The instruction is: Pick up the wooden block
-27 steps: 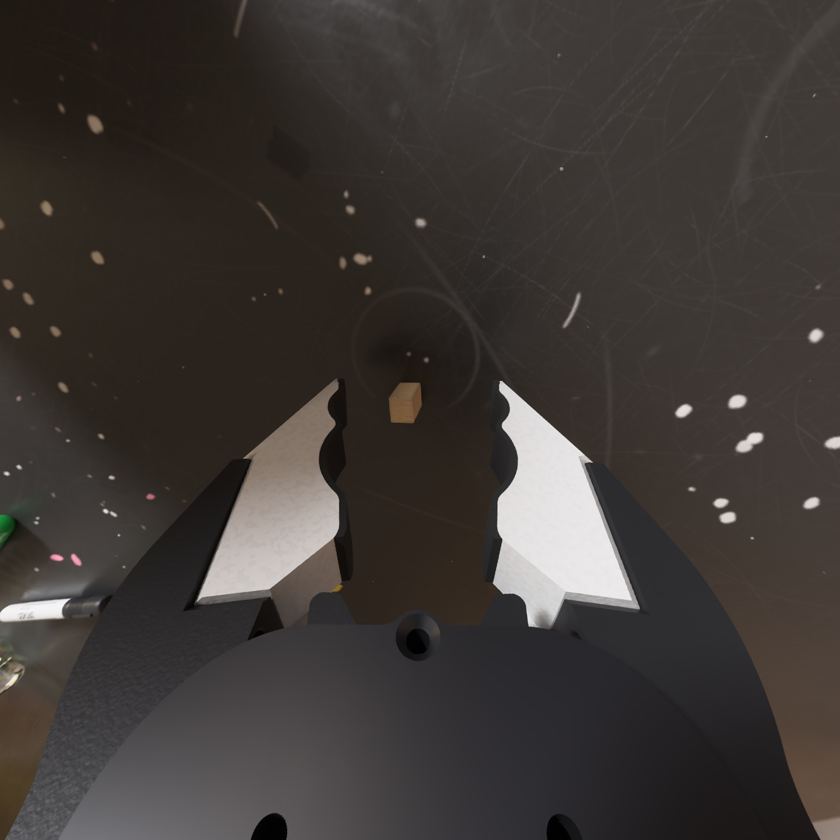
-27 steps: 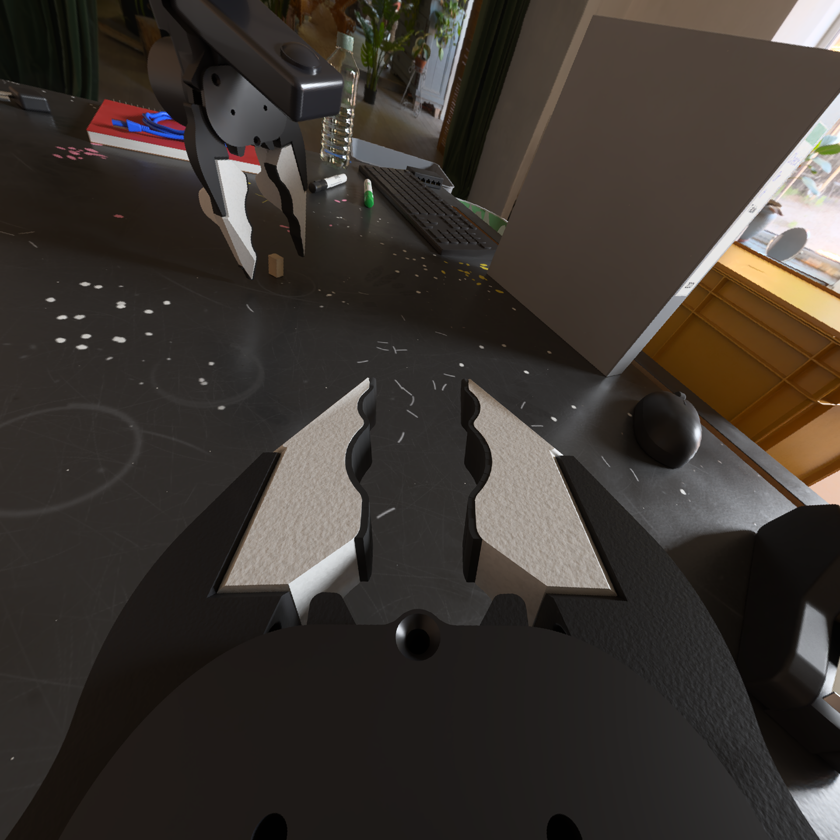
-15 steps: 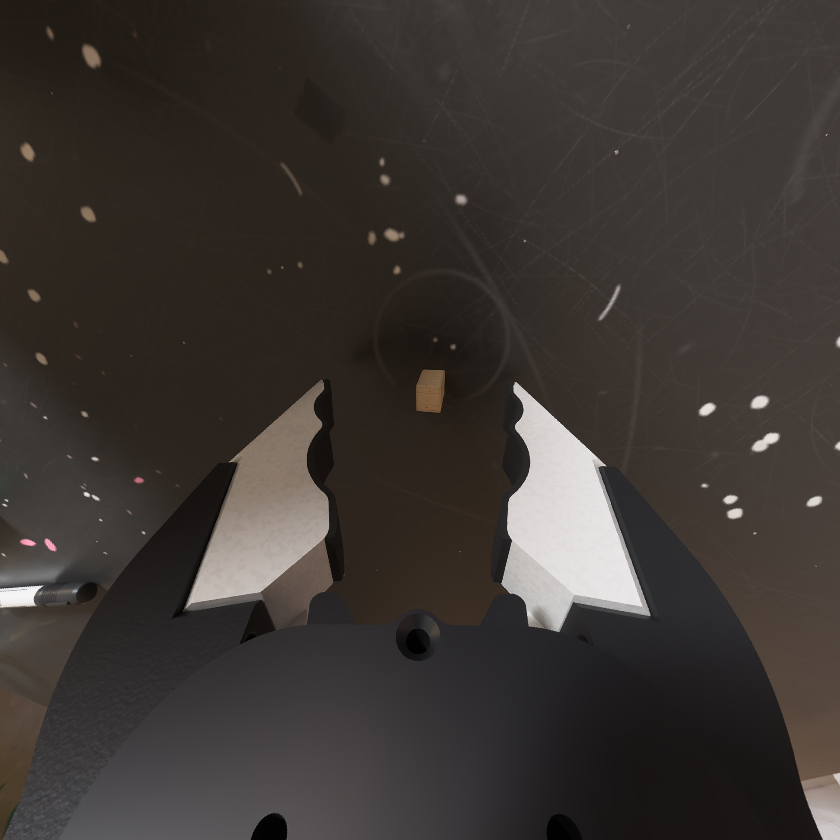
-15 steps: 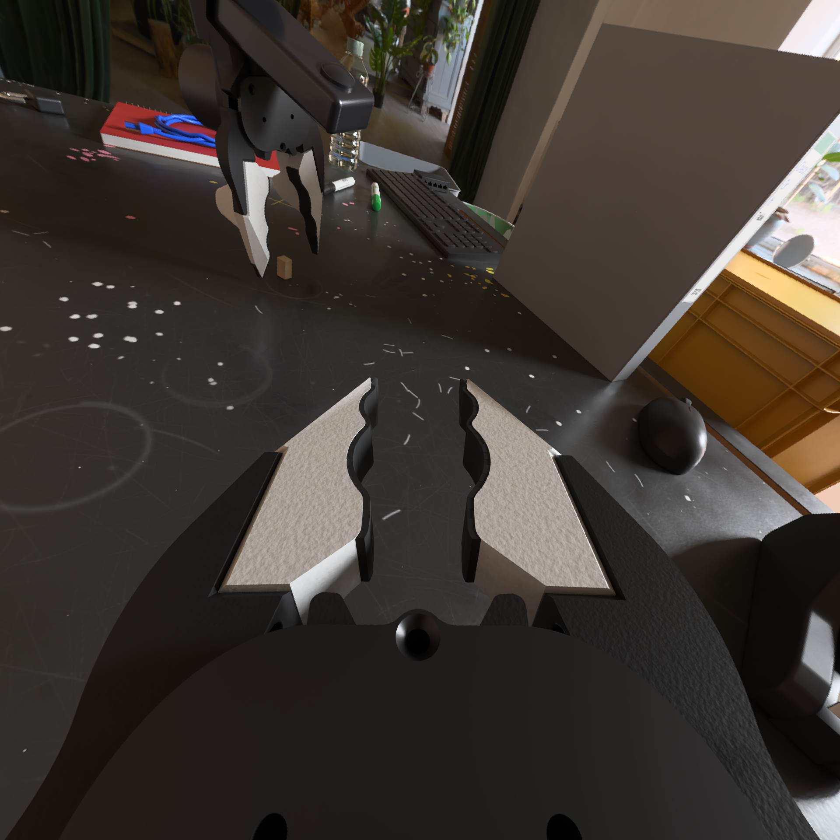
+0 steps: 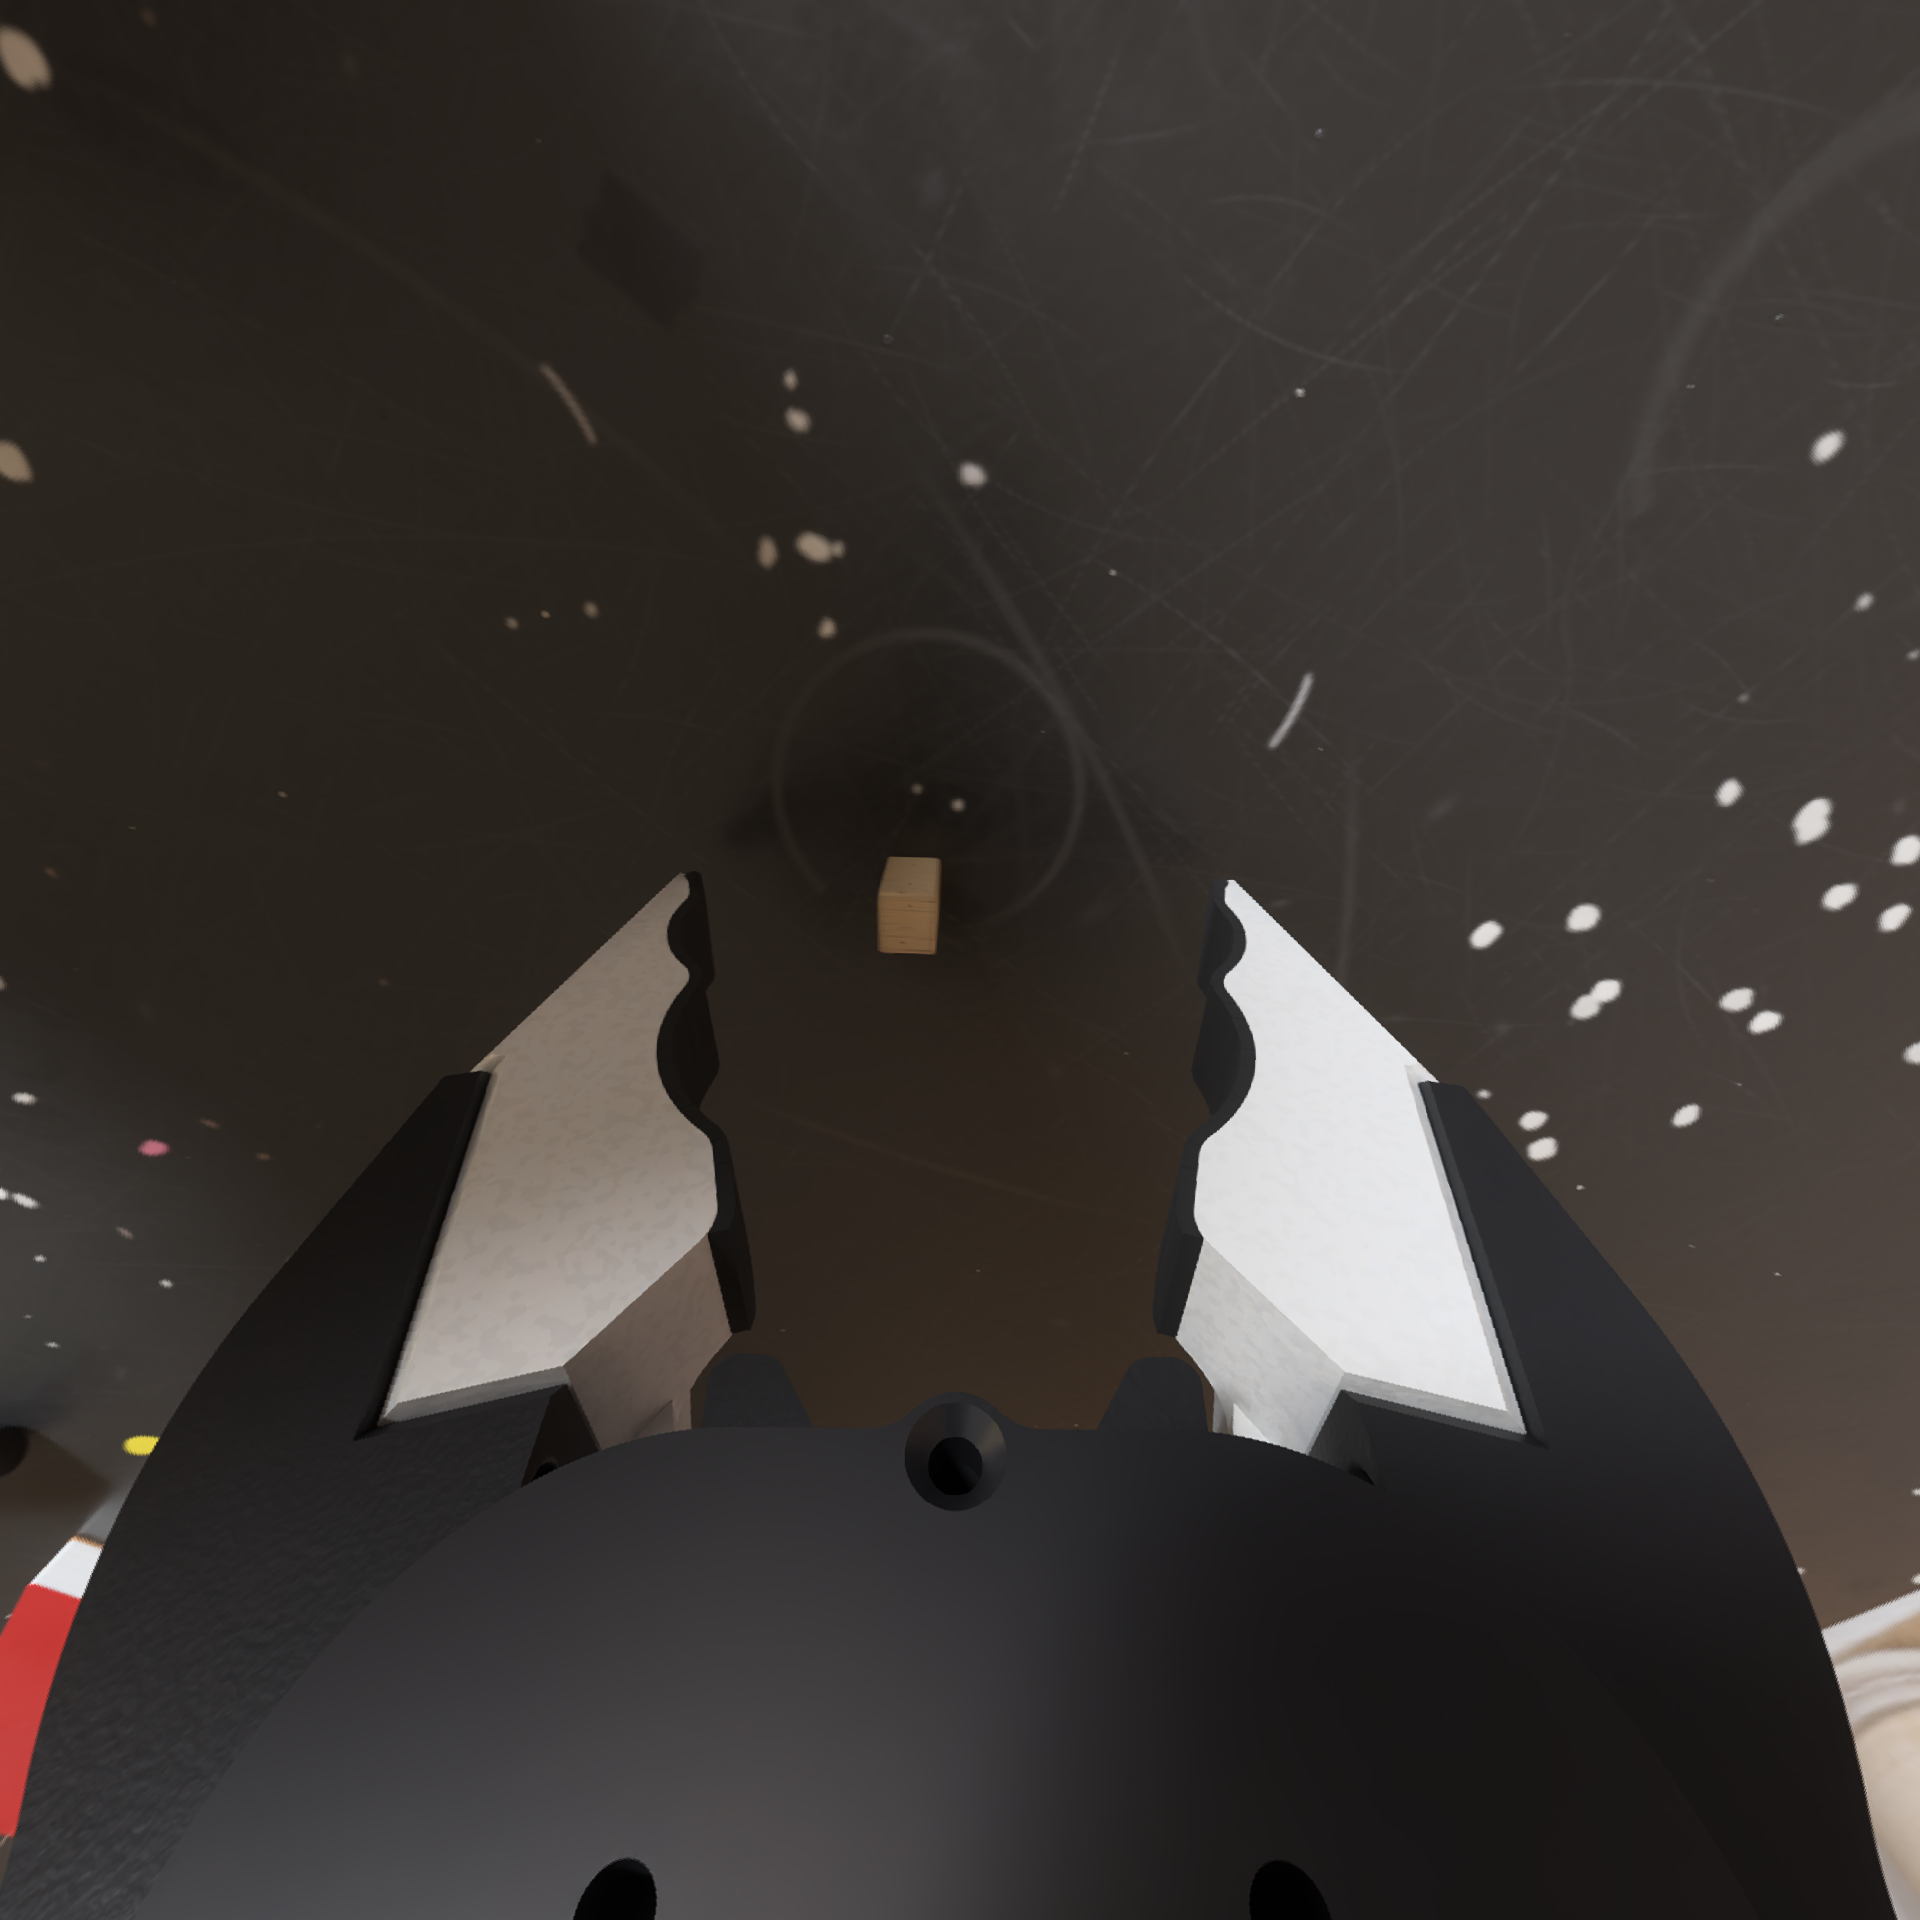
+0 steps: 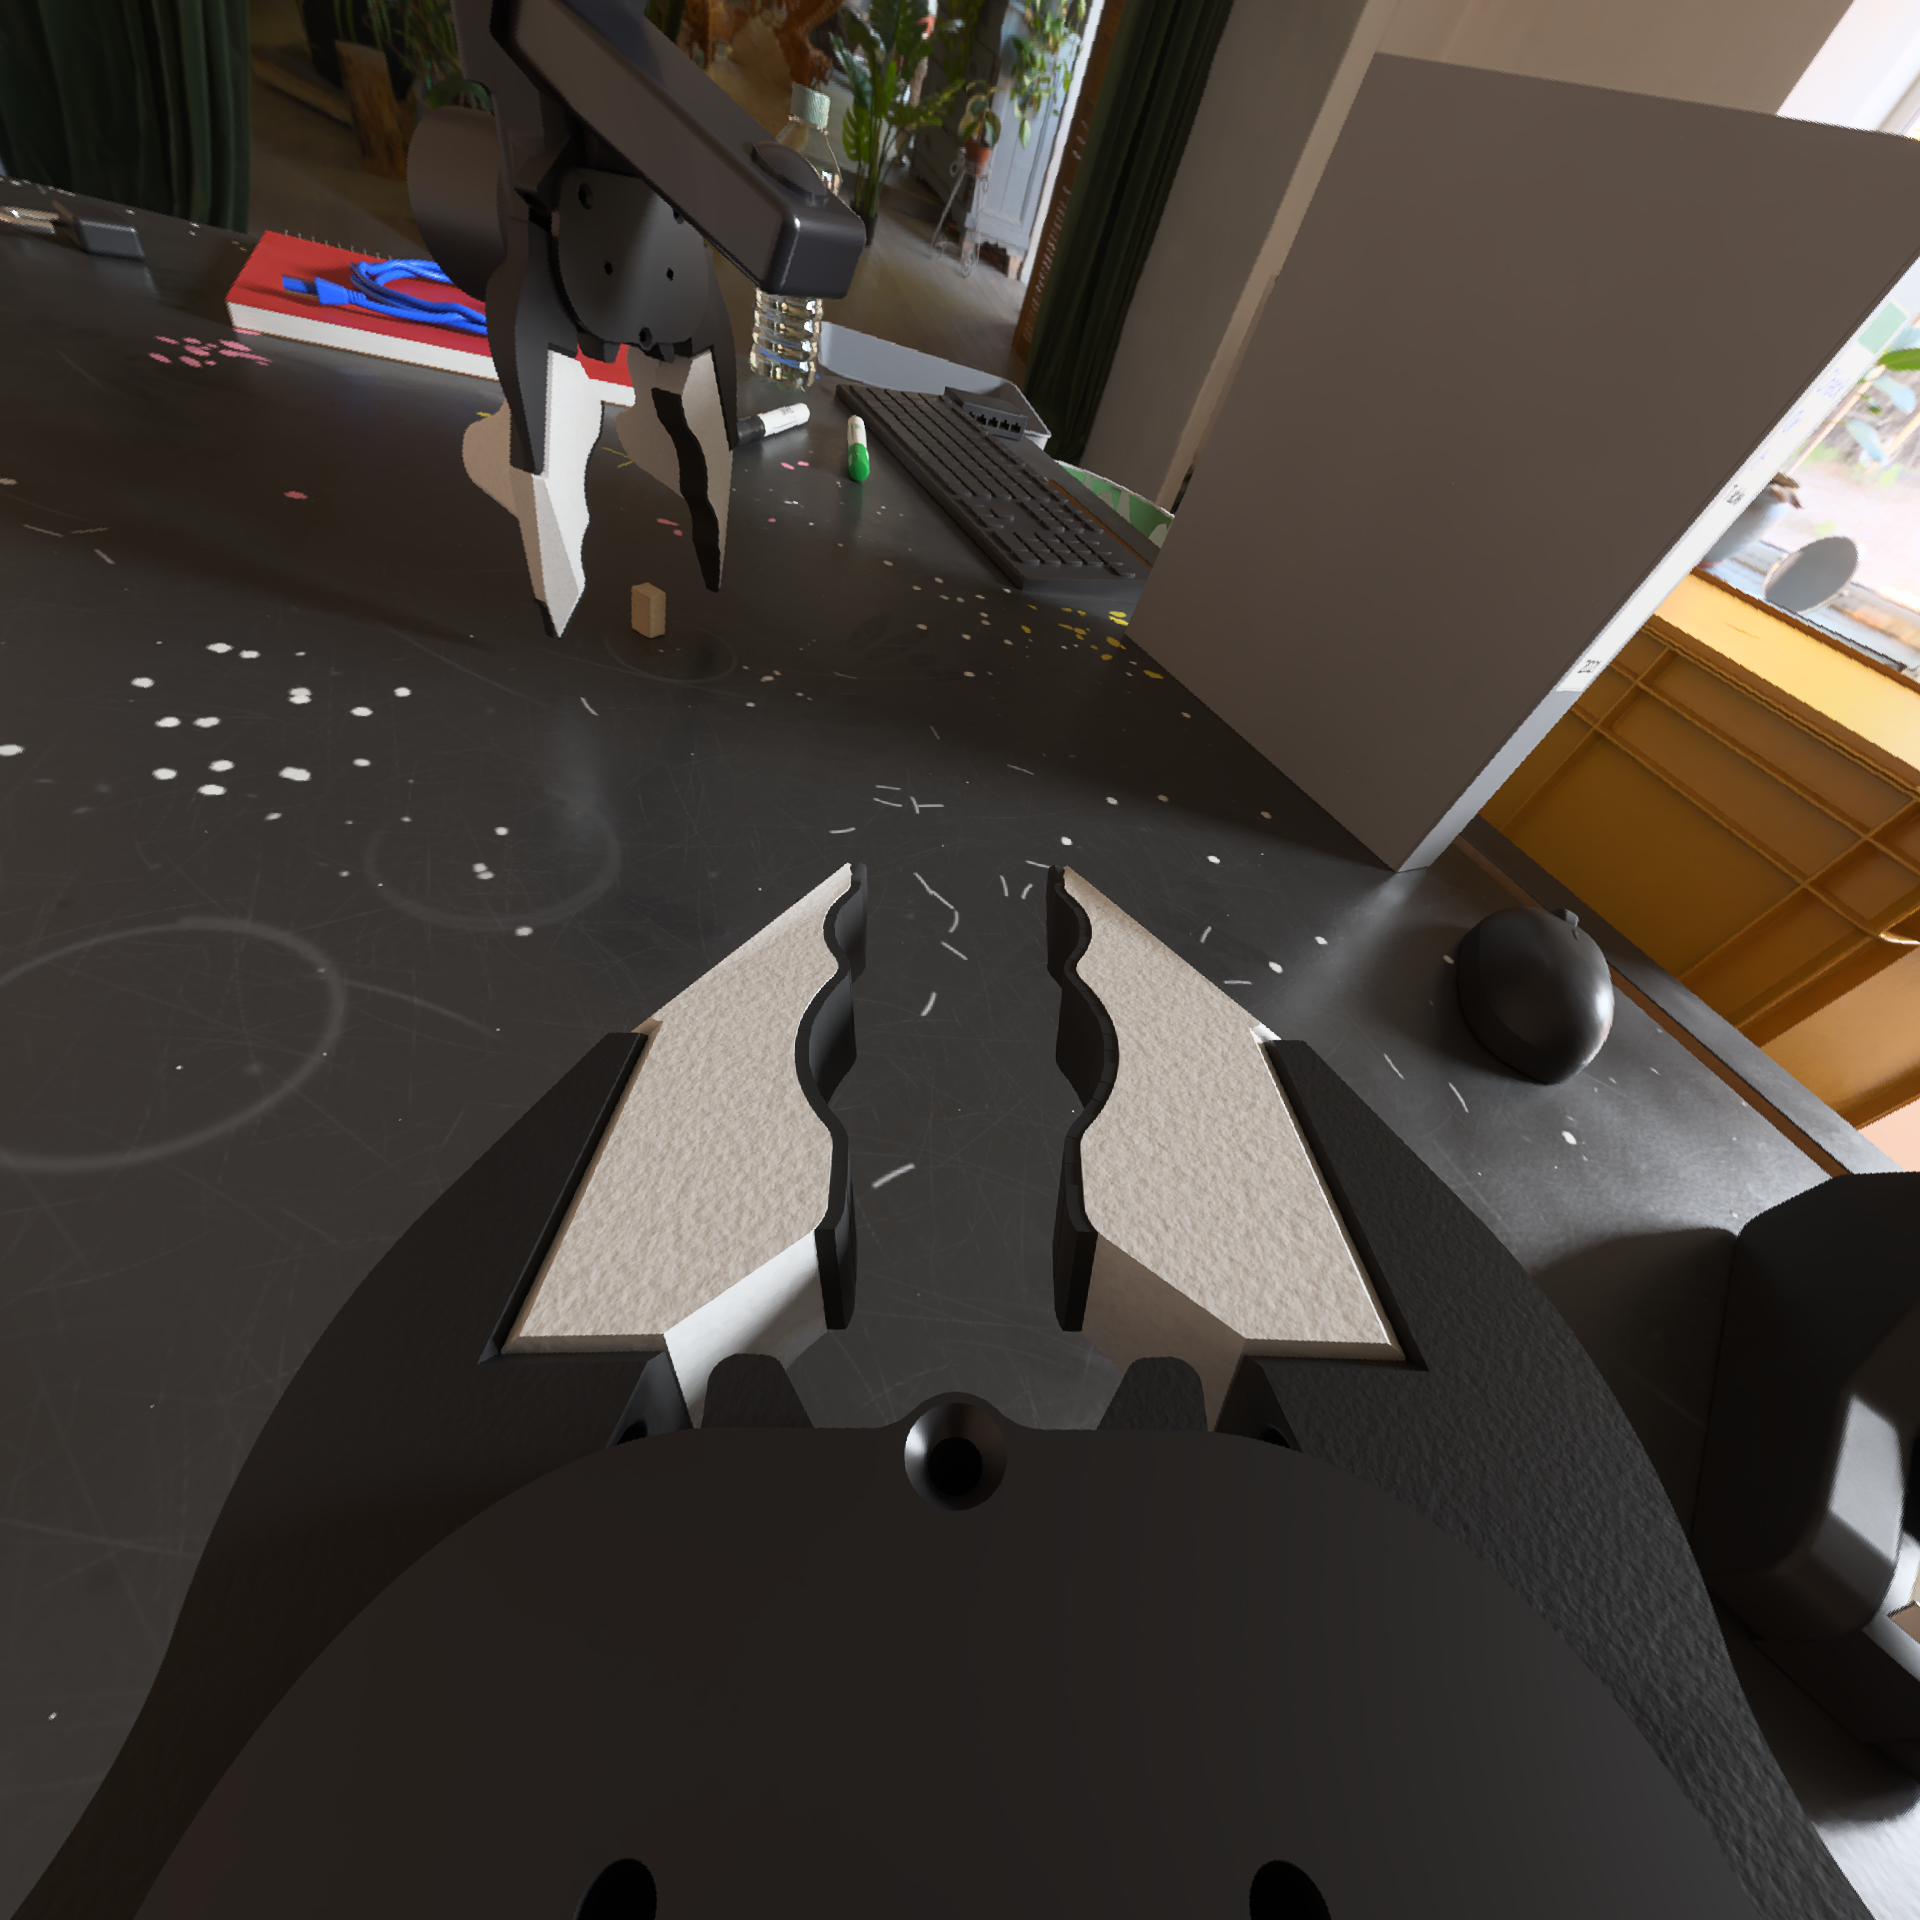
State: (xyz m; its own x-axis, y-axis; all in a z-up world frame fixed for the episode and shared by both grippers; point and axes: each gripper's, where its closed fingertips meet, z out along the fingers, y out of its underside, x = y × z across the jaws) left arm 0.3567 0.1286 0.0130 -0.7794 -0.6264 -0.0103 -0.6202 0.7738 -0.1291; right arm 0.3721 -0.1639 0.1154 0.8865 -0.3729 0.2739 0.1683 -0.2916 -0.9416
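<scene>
A small light wooden block [image 5: 908, 904] stands on the dark speckled table [image 5: 1351, 520], alone, just beyond my fingertips. My left gripper [image 5: 956, 883] is open and empty, pointing down at the table, with the block in the gap's line, slightly left of centre. In the right wrist view the block [image 6: 647, 609] sits between the left gripper's [image 6: 636, 608] spread fingers, untouched. My right gripper [image 6: 956, 873] is open and empty, low over the table, well short of the block.
A black keyboard [image 6: 987, 488], green marker [image 6: 856, 449], white marker [image 6: 774, 421], water bottle [image 6: 795, 312] and red book [image 6: 343, 312] with blue items lie at the table's far side. A grey board [image 6: 1507, 468] stands right. A black mouse [image 6: 1532, 992] lies near the right edge.
My left gripper has opened wider and shifted a little, so the block now sits slightly left of centre between the fingertips. My right gripper has hardly moved.
</scene>
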